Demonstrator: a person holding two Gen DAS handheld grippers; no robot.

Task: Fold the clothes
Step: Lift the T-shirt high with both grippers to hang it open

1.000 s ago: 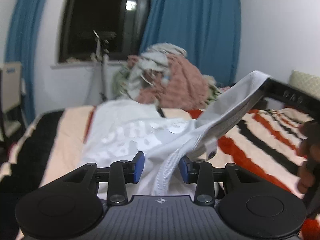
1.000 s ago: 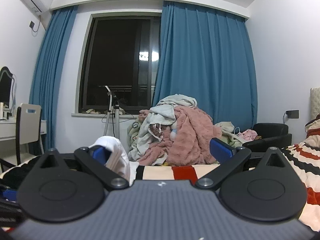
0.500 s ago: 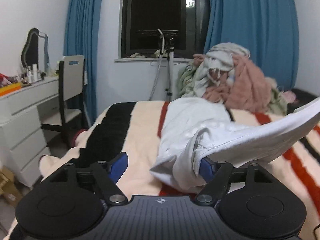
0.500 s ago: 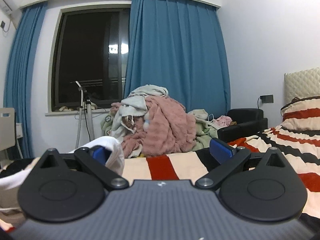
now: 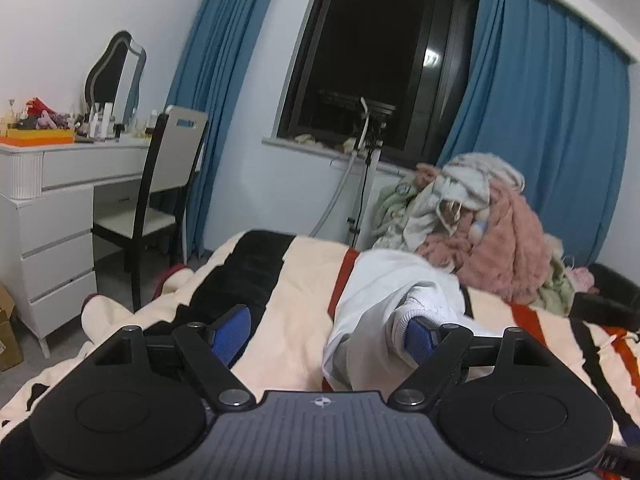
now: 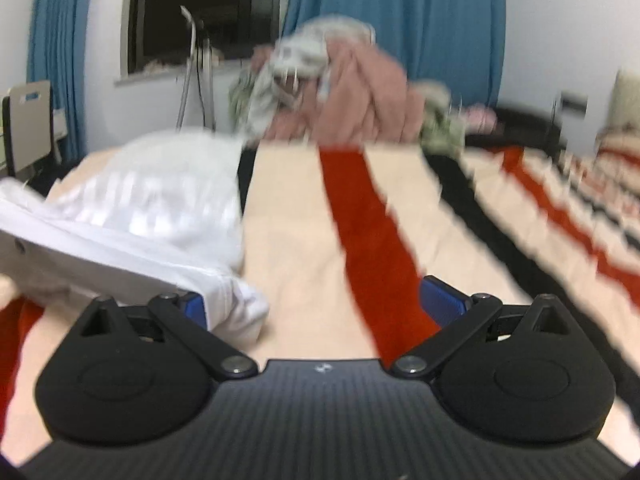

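Observation:
A white garment [image 5: 400,292] with pale print lies bunched on the striped blanket [image 5: 296,304]. In the left wrist view my left gripper [image 5: 324,336] is wide open, low over the bed. A ribbed edge of the garment rests against its right fingertip [image 5: 418,338], and nothing is clamped. In the blurred right wrist view, the garment [image 6: 152,208] stretches off to the left. My right gripper [image 6: 318,302] is also wide open, angled down at the blanket [image 6: 304,248]. A fold of the white cloth lies against its left fingertip [image 6: 196,306].
A heap of pink and grey clothes [image 5: 480,224] sits at the far end of the bed. A white dresser [image 5: 44,208] with a mirror and a chair [image 5: 160,192] stand to the left. A tripod [image 5: 364,152] stands under the dark window, and a black armchair [image 5: 612,292] is far right.
My left gripper opened wide from around the garment's hem and swung left. The stretched white cloth dropped onto the bed. My right gripper stayed open and tipped down toward the blanket.

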